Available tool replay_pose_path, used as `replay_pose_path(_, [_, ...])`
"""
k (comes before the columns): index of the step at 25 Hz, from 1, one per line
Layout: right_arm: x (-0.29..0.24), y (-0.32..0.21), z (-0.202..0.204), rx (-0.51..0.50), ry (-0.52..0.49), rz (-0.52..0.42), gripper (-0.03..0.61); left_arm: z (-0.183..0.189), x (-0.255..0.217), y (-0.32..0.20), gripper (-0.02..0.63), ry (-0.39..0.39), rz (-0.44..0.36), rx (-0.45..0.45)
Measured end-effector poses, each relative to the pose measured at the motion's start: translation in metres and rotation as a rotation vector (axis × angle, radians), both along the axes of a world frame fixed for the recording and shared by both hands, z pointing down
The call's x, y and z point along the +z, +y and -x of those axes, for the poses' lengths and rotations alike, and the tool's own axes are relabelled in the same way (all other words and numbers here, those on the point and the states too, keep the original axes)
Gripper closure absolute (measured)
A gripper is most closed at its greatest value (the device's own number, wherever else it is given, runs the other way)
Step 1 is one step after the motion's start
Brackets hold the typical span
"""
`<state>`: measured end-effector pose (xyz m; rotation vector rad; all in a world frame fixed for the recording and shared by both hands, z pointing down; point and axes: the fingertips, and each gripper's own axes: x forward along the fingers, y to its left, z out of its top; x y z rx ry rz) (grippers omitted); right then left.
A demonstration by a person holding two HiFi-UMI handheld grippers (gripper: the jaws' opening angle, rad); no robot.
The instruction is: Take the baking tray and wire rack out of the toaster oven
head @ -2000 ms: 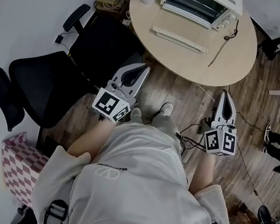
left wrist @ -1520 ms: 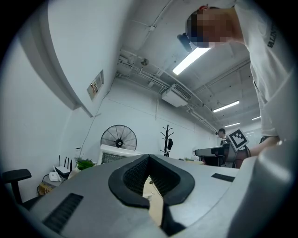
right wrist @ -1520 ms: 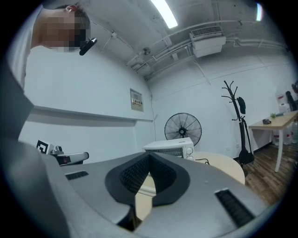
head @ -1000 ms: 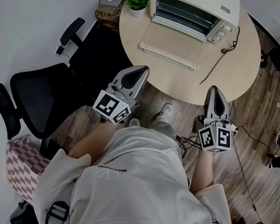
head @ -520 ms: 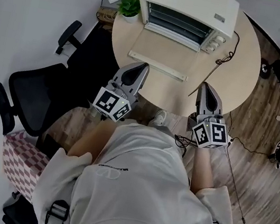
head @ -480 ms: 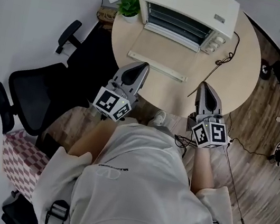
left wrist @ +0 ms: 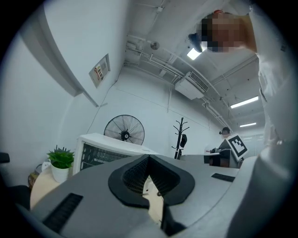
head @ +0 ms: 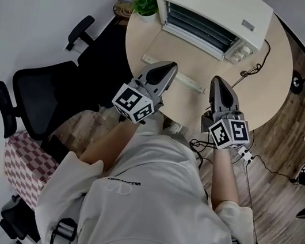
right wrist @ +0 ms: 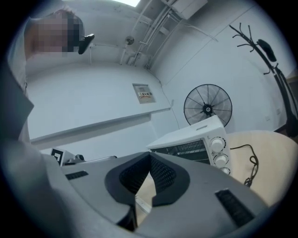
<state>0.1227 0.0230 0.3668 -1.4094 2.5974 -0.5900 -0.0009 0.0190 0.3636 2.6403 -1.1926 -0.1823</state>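
Observation:
A white toaster oven (head: 218, 13) stands at the far side of a round wooden table (head: 270, 86). Its glass door (head: 181, 59) lies folded down flat, and the bars of a wire rack (head: 201, 26) show in the opening; I cannot make out a baking tray. My left gripper (head: 171, 67) is shut and empty above the door's handle edge. My right gripper (head: 216, 80), also shut and empty, hovers over the table just right of the door. The left gripper view has the oven (left wrist: 104, 151) beyond the shut left gripper (left wrist: 148, 159). The right gripper view shows the oven (right wrist: 195, 139) past the shut right gripper (right wrist: 150, 157).
A potted plant (head: 145, 1) stands left of the oven. The oven's black cord (head: 254, 69) trails over the table to its right. A black office chair (head: 43, 93) stands left of the table, with a checkered cloth (head: 19, 165) nearer. Cables lie on the wooden floor (head: 250, 165).
Both grippers have moved forward from over the floor to over the table's near part, and the person has stepped closer to the table. Both stay shut.

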Motion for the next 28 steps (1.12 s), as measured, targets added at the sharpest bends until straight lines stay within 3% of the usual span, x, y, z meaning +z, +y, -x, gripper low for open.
replay_pose_path(4, [0.016, -0.034, 0.012, -0.011, -0.057, 0.061, 0.581, -0.003, 0.018, -0.032, 0.612, 0.096, 0.081, 0.02])
replay_pose_path(12, [0.064, -0.112, 0.024, 0.057, -0.285, 0.22, 0.581, -0.014, 0.069, -0.112, 0.592, 0.243, 0.224, 0.05])
replay_pose_path(14, [0.078, -0.126, 0.026, 0.081, -0.311, 0.247, 0.523, -0.014, 0.084, -0.13, 0.574, 0.306, 0.271, 0.053])
replay_pose_path(22, [0.126, -0.179, 0.027, 0.189, -0.411, 0.315, 0.523, -0.019, 0.135, -0.189, 0.481, 0.458, 0.393, 0.084])
replay_pose_path(28, [0.144, -0.208, 0.022, 0.249, -0.496, 0.333, 0.471, -0.017, 0.162, -0.224, 0.477, 0.555, 0.473, 0.065])
